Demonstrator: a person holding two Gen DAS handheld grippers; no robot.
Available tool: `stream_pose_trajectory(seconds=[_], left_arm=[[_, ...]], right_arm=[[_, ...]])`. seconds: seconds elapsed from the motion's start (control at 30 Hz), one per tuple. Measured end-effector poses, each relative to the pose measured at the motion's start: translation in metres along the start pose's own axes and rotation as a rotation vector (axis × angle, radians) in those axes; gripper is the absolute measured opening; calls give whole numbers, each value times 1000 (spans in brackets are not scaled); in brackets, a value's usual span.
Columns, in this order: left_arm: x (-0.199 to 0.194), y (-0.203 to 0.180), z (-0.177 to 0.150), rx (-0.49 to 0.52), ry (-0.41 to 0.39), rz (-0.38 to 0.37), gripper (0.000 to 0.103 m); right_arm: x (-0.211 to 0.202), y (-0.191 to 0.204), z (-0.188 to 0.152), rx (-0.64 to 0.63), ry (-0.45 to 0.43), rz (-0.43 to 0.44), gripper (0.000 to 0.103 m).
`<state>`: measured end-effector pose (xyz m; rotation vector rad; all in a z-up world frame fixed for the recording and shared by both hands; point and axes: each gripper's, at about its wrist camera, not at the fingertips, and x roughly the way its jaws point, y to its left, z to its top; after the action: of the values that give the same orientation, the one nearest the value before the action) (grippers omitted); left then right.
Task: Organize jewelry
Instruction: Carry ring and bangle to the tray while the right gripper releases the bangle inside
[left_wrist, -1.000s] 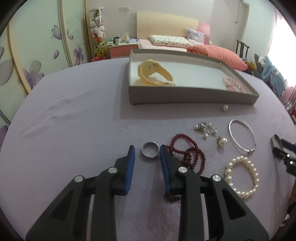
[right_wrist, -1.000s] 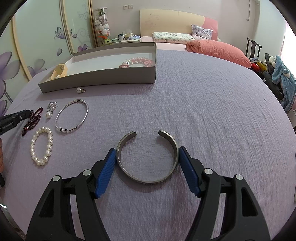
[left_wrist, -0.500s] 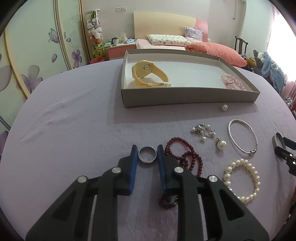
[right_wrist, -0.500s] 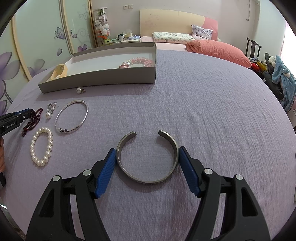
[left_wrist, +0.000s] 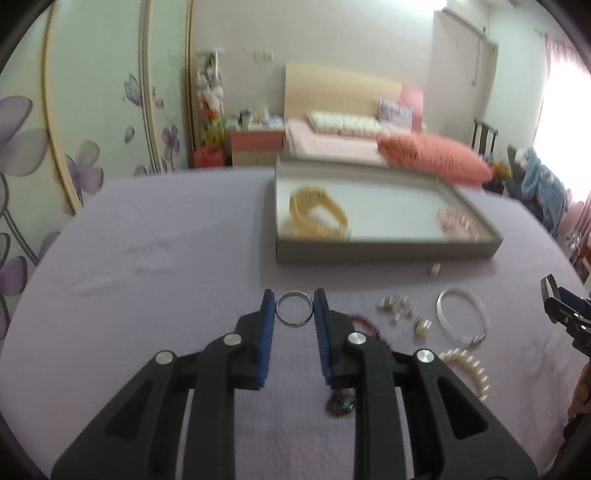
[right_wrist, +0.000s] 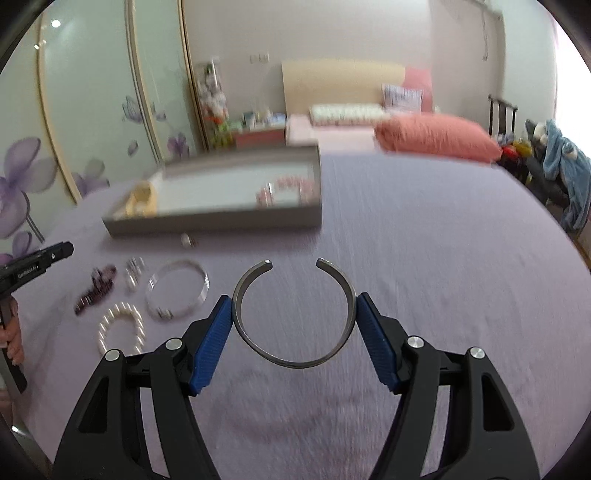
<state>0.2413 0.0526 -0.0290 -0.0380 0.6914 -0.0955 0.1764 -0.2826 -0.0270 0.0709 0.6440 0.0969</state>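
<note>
My left gripper (left_wrist: 294, 308) is shut on a small silver ring (left_wrist: 294, 313) and holds it above the purple cloth. My right gripper (right_wrist: 294, 314) is shut on a grey open cuff bracelet (right_wrist: 293, 350), lifted off the cloth. A grey tray (left_wrist: 388, 253) at the back holds a yellow watch (left_wrist: 317, 214) and a pink bead bracelet (left_wrist: 456, 223). On the cloth lie a red bead string (left_wrist: 369, 326), earrings (left_wrist: 397, 308), a thin silver bangle (left_wrist: 461, 314) and a pearl bracelet (left_wrist: 469, 369).
A single pearl earring (left_wrist: 434, 270) lies just in front of the tray. A bed with pillows (left_wrist: 432, 158) and wardrobe doors with flowers (left_wrist: 85, 147) stand behind the table. The right gripper shows at the left wrist view's right edge (left_wrist: 565, 314).
Both grippers have risen from the cloth with their pieces, the left with the ring, the right with the cuff. Both views are now blurred by motion.
</note>
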Motion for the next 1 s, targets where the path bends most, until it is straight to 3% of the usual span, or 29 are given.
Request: stream_pose_trajectory(seconds=[0.3,0.53,0.7,1.0], left_arm=[[-46,-4,28,-32,-238,-22,22],[-54,-9,53,-36,-317,-30,22],[-49,-18,67,-27,-353,-37,22],[-32,-34,92,-10,-394,-53,22]], right_arm=[[-28,8,42,0,-289,6,68],[-33,17,68,-32,-422,-8,68],[-27,18,84,-35,-486,-18,68],[-8,26,99,-42,-524,-18,68]])
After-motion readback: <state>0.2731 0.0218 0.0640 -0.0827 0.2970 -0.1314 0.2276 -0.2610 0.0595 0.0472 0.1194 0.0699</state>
